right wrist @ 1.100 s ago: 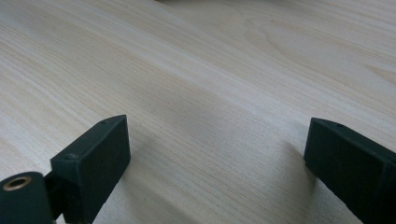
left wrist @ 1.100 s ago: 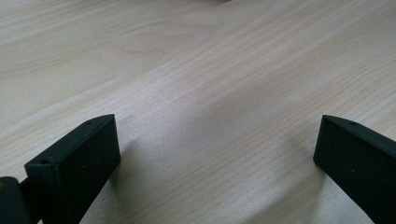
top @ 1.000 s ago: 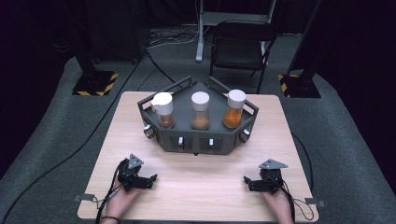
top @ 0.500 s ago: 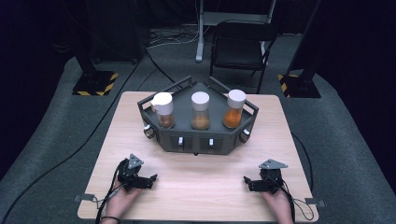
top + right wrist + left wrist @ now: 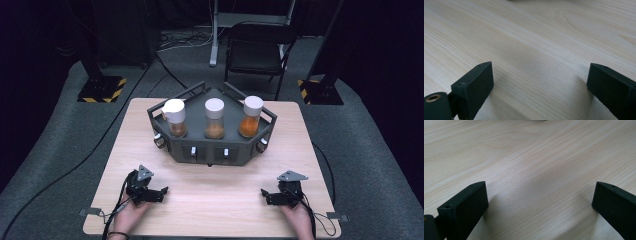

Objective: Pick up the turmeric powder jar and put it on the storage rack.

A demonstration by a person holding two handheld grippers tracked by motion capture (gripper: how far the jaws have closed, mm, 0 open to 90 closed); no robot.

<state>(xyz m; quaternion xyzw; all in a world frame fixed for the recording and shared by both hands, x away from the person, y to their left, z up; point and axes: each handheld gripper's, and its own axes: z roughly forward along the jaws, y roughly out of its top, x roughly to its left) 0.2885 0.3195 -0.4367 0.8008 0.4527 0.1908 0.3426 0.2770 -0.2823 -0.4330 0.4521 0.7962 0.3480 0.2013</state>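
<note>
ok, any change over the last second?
No visible change. Left gripper and right gripper rest open and empty on the table, same spots as before. The three jars stand untouched in the dark tray.

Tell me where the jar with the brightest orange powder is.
In the high view the orange jar stands at the right end of the dark rack, beside the middle jar, far from both grippers.

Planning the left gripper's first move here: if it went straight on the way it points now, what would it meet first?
The left gripper, jaws open, points right along the table toward the right gripper. Bare wood lies between them, so it would probably meet that gripper first; its downward tilt may bring it onto the tabletop sooner.
</note>
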